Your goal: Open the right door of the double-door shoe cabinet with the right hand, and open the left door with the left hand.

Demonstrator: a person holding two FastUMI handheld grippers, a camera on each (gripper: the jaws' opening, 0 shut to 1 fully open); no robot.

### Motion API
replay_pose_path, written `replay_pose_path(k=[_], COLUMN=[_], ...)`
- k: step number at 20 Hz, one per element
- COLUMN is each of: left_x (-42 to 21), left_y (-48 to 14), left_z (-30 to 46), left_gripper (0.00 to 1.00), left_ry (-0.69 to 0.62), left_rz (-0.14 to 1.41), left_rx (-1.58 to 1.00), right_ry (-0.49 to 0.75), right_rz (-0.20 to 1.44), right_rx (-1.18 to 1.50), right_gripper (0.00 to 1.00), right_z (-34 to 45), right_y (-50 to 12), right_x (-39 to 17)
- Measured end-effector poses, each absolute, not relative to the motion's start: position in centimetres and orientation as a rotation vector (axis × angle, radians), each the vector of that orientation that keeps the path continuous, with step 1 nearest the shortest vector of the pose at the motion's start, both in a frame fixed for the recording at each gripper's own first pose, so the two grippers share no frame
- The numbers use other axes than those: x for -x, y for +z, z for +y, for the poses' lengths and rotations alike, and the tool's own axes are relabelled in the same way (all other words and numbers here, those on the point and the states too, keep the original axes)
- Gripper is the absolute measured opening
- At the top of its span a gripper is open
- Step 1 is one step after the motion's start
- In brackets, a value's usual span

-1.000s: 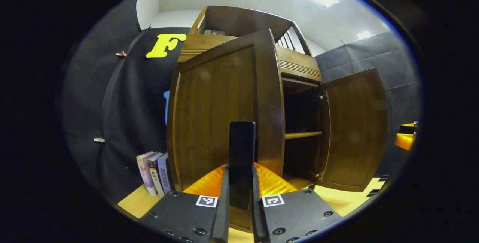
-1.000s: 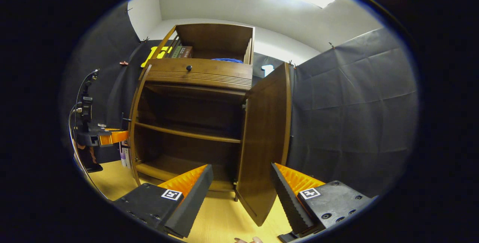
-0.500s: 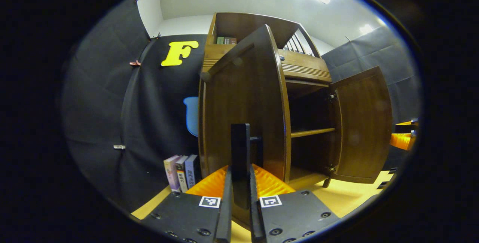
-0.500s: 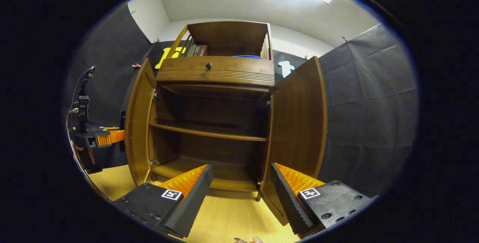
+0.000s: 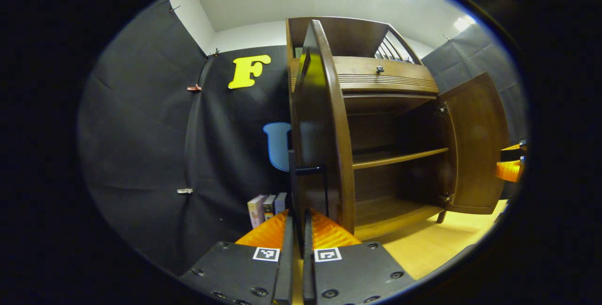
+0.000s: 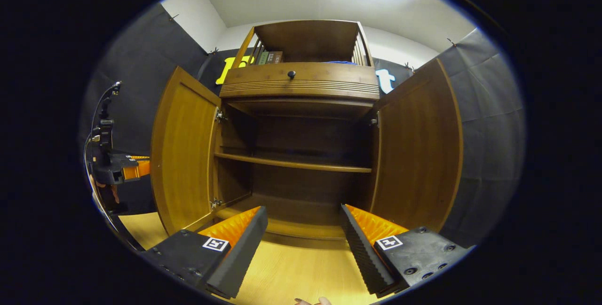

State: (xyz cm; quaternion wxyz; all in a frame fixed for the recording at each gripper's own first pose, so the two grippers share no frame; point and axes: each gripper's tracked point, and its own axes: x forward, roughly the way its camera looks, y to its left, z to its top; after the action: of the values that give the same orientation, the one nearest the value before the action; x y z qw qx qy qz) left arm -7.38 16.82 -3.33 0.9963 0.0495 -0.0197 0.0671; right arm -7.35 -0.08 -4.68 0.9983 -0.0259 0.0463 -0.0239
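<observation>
Wooden shoe cabinet now gaping, left door at 9 o'clock swung much wider than a second ago, right door at 3 o'clock, so task near done; left gripper clamped on handle, right gripper apart, holding nothing.

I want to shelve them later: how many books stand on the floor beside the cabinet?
3, upright in a row on the floor against the booth wall, left of the cabinet's left door: the pale book, the middle book and the blue-grey book. More may hide behind the door.
</observation>
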Motion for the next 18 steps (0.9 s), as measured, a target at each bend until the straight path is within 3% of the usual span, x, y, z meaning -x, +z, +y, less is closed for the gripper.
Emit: replay_pose_path(k=[6,12,16,18], left_x=[10.6,10.8,8.5,7.2], left_y=[-2.8,0.2,1.0,0.9], left_z=[16.6,8.3,3.6,1.9], left_gripper=[0.11,0.11,0.24,0.41], left_ry=[0.141,-0.014,-0.089,-0.106], left_rz=[-0.013,-0.025,-0.034,-0.029], left_rx=[-0.096,-0.017,0.006,0.032], right_ry=[0.013,-0.018,-0.073,-0.081], right_rz=[0.102,0.099,0.108,0.109], right_rx=[0.032,0.022,0.015,0.006], right_gripper=[0.98,0.97,0.97,0.97], right_z=[2.2,1.4,-0.8,-1.5], right_y=[-4.9,-4.7,-4.5,-4.0], right_x=[5.8,4.1,3.5,3.3])
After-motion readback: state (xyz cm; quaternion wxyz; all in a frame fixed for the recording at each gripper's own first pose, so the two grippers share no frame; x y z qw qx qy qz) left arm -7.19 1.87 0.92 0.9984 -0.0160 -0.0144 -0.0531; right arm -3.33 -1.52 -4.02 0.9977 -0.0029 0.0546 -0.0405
